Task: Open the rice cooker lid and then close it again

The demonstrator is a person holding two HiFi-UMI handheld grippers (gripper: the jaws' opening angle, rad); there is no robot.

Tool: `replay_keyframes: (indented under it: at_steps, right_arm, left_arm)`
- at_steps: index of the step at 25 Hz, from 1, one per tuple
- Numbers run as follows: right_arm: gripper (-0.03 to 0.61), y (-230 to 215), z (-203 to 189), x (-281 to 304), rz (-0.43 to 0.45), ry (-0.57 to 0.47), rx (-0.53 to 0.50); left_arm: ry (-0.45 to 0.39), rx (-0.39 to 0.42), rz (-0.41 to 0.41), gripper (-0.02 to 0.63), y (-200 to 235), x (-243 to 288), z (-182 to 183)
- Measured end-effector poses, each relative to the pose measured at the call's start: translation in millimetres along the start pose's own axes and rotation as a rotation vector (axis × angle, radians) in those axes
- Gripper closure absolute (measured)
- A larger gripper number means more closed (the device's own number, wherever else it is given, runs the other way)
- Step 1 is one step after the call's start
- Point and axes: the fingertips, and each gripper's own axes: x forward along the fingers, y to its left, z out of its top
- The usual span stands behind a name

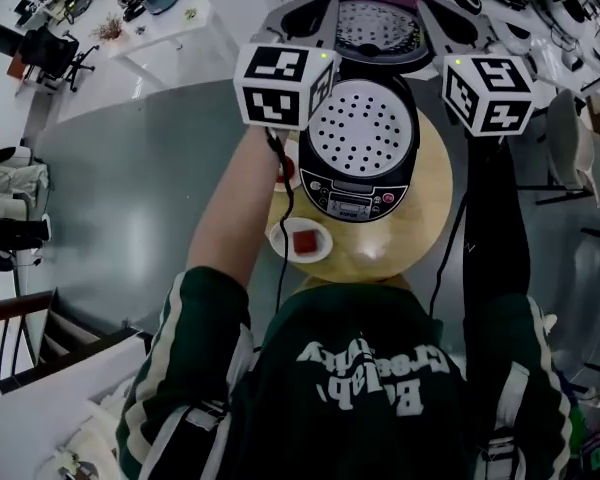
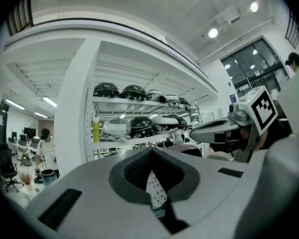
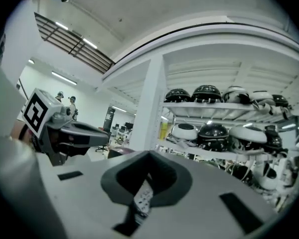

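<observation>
On rnd table (image 1: 432,190), dish (image 1: 278,236) nr rice cooker (image 1: 364,156)

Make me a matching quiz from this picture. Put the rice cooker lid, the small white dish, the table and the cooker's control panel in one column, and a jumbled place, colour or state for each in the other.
Column one:
1. rice cooker lid
2. small white dish
3. table
4. control panel

Column two:
A. round, light wood
B. raised open, at the far side
C. on the cooker's front, facing the person
D. holds something red, by the table's near edge

Pairs: 1-B, 2-D, 3-A, 4-C
</observation>
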Motion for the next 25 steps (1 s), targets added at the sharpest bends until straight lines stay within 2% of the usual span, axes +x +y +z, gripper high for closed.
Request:
replay_keyframes:
  at_steps: [3, 9, 11, 15, 21, 25]
  right_arm:
    - [0.575, -15.8, 6.3, 22.7, 0.002, 0.033, -0.028]
    - [0.575, -35.1, -0.1, 58.8, 0.001, 0.096, -0.047]
    - [0.575, -34.9, -2.9, 63.3, -0.007, 0.115, -0.087]
    - [0.575, -24.5, -12.5, 70.4, 0.004, 0.183, -0.221]
    - [0.575, -21.5, -13.2, 68.9, 0.013, 0.203, -0.218]
    - [0.575, -20.1, -13.1, 64.5, 0.008, 0.211, -0.198]
  left_arm:
    - [0.016, 0.048, 0.001, 0.619, 7.5, 28.2, 12.9]
    - [0.058, 0.072, 0.022, 0.62, 25.7, 68.4, 20.0]
    - [0.086, 0.103, 0.041, 0.619, 31.8, 78.8, 11.0]
    - [0.09, 0.206, 0.038, 0.618, 32.7, 85.5, 2.5]
    - [0.137, 0.179, -0.026, 0.619, 28.6, 83.9, -0.5]
    - [0.134, 0.169, -0.036, 0.619, 26.1, 77.7, 0.0]
